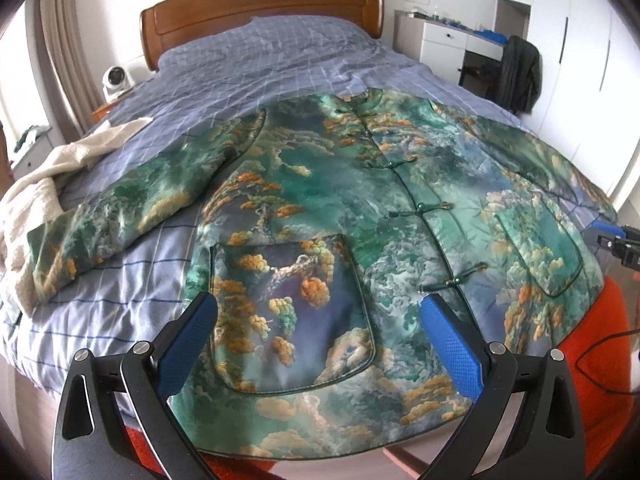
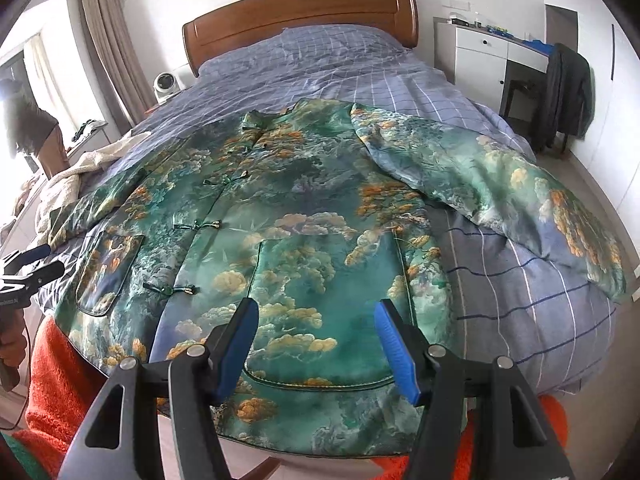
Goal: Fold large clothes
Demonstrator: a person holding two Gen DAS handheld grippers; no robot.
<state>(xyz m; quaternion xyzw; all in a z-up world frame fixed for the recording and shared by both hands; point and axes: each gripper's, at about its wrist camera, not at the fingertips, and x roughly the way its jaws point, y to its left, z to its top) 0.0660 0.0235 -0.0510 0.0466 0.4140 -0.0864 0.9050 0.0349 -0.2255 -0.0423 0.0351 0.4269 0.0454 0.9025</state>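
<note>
A green padded jacket (image 1: 360, 200) printed with orange trees and clouds lies face up on the bed, buttoned with knot fastenings, its sleeves spread to both sides. My left gripper (image 1: 319, 300) is open above the jacket's left pocket (image 1: 292, 312) near the hem, with nothing between its fingers. My right gripper (image 2: 317, 304) is also open, over the other pocket (image 2: 328, 312) of the jacket (image 2: 300, 200). Each gripper shows at the edge of the other's view: the right gripper (image 1: 618, 240) and the left gripper (image 2: 32, 264).
The bed has a blue checked cover (image 1: 280, 64) and a wooden headboard (image 1: 260, 4). A cream blanket (image 1: 40, 184) is bunched at the left edge by one sleeve. A white desk and a chair draped with dark cloth (image 1: 518, 72) stand at the right. Orange fleece (image 2: 52, 380) fills the near edge.
</note>
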